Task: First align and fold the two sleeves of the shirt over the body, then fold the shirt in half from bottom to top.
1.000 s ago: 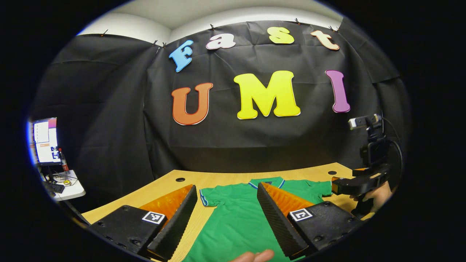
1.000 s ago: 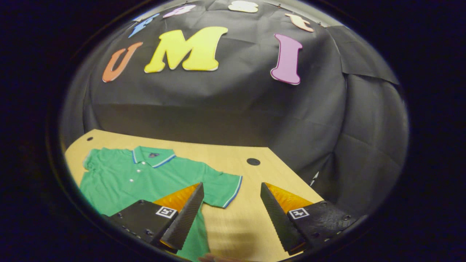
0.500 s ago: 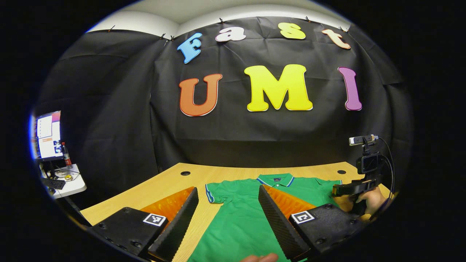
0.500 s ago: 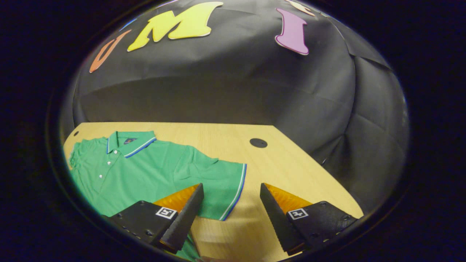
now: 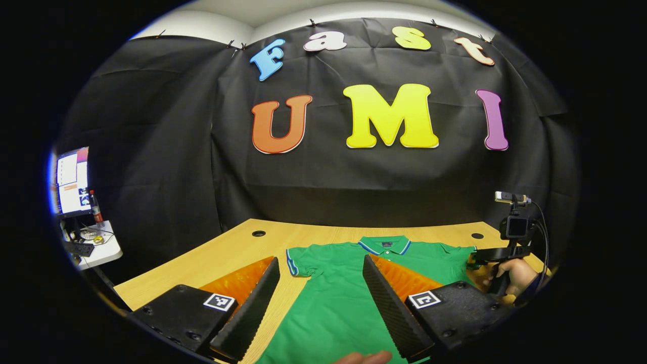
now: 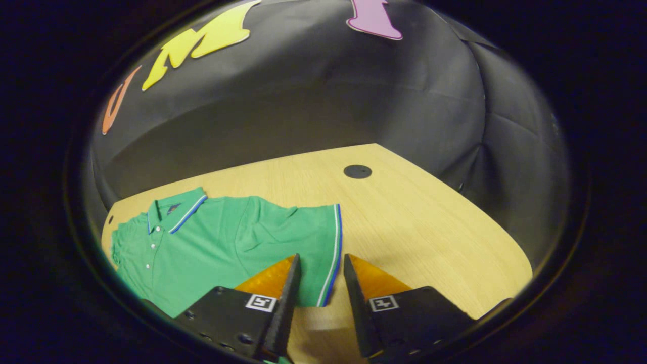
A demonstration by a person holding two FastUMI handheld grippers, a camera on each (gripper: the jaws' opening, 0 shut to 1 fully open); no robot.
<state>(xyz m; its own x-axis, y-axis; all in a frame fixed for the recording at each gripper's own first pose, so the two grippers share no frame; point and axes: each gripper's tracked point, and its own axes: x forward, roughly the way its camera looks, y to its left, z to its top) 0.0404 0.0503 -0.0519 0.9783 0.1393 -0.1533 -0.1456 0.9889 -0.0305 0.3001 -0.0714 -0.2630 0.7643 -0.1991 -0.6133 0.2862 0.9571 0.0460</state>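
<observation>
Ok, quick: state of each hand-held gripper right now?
Left hand-held gripper: open, empty, above the green polo shirt.
Right hand-held gripper: narrowing around the sleeve cuff, not shut.

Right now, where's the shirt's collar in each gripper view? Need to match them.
Left gripper view: collar at lower centre, beyond the fingers.
Right gripper view: collar at left, far from the fingers.
Shared landmark: round table hole past the right sleeve.

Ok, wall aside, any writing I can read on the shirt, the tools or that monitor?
No text can be read.
Neck label of the green polo shirt: too small to read.
Square markers on the left tool: coded patterns, no words.
Monitor: too small and blurred.
</observation>
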